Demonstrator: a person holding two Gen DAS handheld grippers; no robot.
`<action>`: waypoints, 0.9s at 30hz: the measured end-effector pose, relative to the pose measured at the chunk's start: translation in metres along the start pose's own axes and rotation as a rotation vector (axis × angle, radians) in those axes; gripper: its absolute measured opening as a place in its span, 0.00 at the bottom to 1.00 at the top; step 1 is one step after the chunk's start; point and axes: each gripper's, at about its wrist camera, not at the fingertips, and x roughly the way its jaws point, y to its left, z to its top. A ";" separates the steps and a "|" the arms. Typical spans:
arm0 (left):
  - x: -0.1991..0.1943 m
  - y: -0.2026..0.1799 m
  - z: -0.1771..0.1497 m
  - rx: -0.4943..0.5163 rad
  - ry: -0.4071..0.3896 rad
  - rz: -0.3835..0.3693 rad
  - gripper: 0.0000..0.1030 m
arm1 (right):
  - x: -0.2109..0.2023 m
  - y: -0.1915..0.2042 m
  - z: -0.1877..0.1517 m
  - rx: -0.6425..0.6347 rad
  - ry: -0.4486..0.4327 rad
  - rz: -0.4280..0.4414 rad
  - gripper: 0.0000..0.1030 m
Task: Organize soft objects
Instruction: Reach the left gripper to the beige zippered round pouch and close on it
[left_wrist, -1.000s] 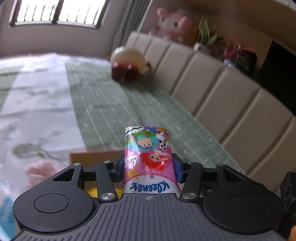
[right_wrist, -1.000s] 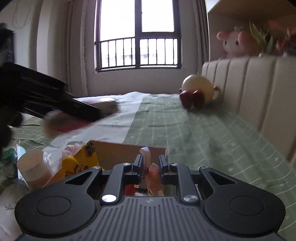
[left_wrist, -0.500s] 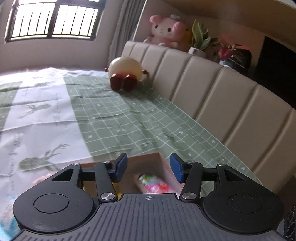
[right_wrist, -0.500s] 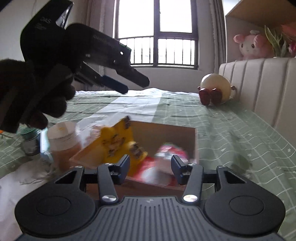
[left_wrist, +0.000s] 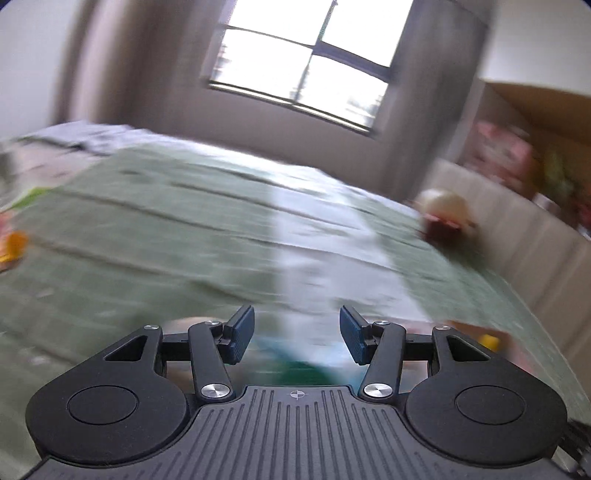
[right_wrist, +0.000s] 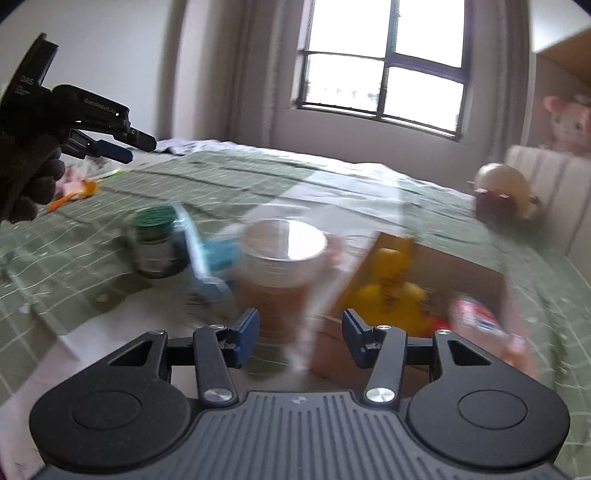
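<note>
1. Since a second ago we have let go of both loads: our left claw (left_wrist: 297, 334), which held a pink tissue pack, and our right claw (right_wrist: 300, 338) are now spread apart and empty.
2. We see the tissue pack (right_wrist: 476, 319) lying in the cardboard box (right_wrist: 476, 275) on the bed (right_wrist: 258, 184), beside a yellow plush (right_wrist: 391, 295).
3. Left of the box stand a lidded cup (right_wrist: 280, 258) and a green-capped jar (right_wrist: 155, 240).
4. Both views are motion-blurred.

A lidded cup (right_wrist: 282, 254) and green-capped jar (right_wrist: 155, 242) crowd the box's (right_wrist: 476, 275) left side
</note>
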 end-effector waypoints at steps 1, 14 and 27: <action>-0.001 0.013 0.000 -0.016 0.005 0.032 0.54 | 0.003 0.011 0.003 -0.017 0.005 0.017 0.49; 0.031 0.091 -0.019 -0.145 0.075 0.047 0.54 | 0.056 0.084 -0.021 -0.025 0.126 0.082 0.51; 0.110 0.139 -0.009 -0.347 0.164 -0.027 0.54 | 0.065 0.079 -0.029 0.029 0.136 0.099 0.57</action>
